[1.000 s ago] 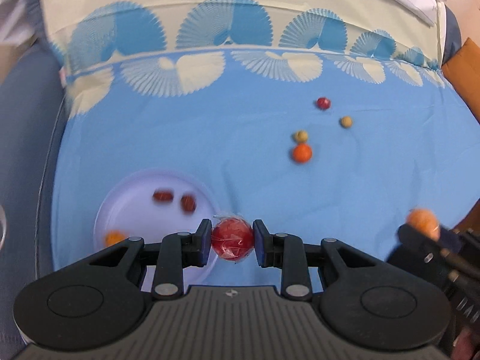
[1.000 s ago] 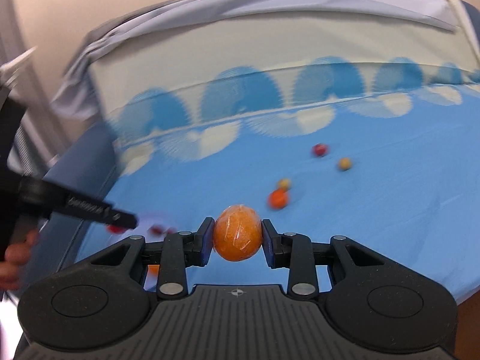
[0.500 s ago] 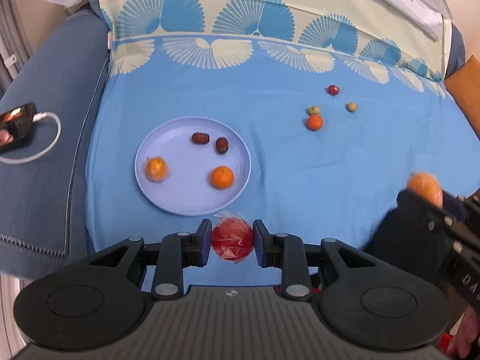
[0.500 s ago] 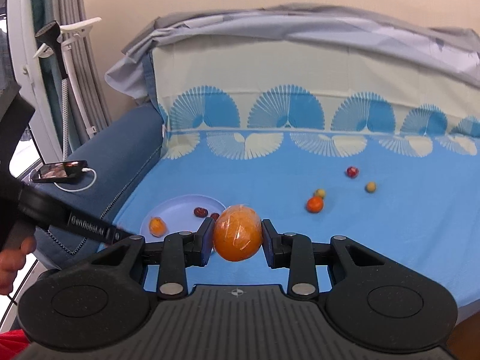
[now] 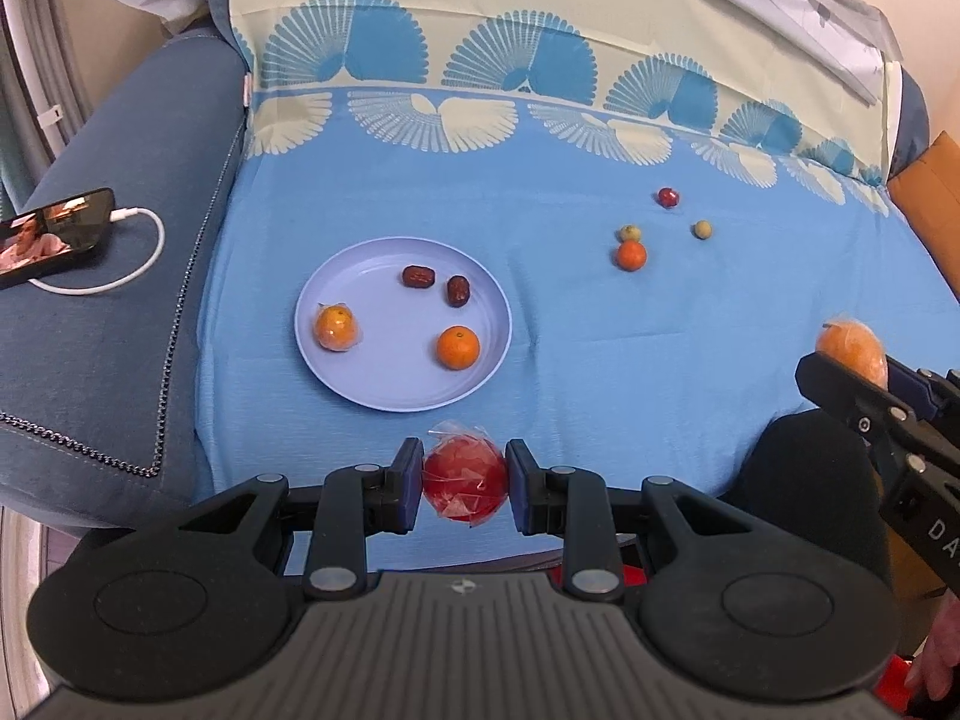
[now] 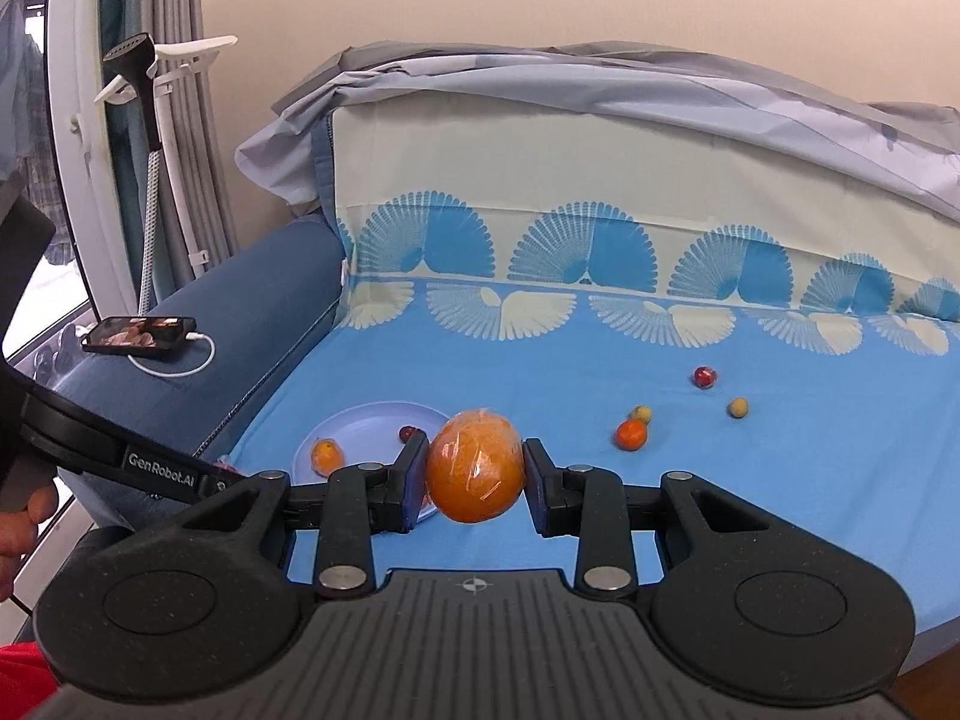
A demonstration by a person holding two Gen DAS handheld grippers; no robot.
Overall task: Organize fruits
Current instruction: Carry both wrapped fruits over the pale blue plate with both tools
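Gripping a wrapped red fruit (image 5: 465, 483) squarely between closed jaws, the left gripper (image 5: 463, 485) is hovering just near of the lilac plate (image 5: 312, 354), probably so the fruit can be dropped in with the two oranges and two dates already lying there. The right gripper (image 6: 474, 476) is clamping a wrapped orange (image 6: 475, 465) the same way, hanging further right above the blue sheet (image 6: 780, 480). Four small fruits are lying loose on the far right of the bed, well apart from the plate.
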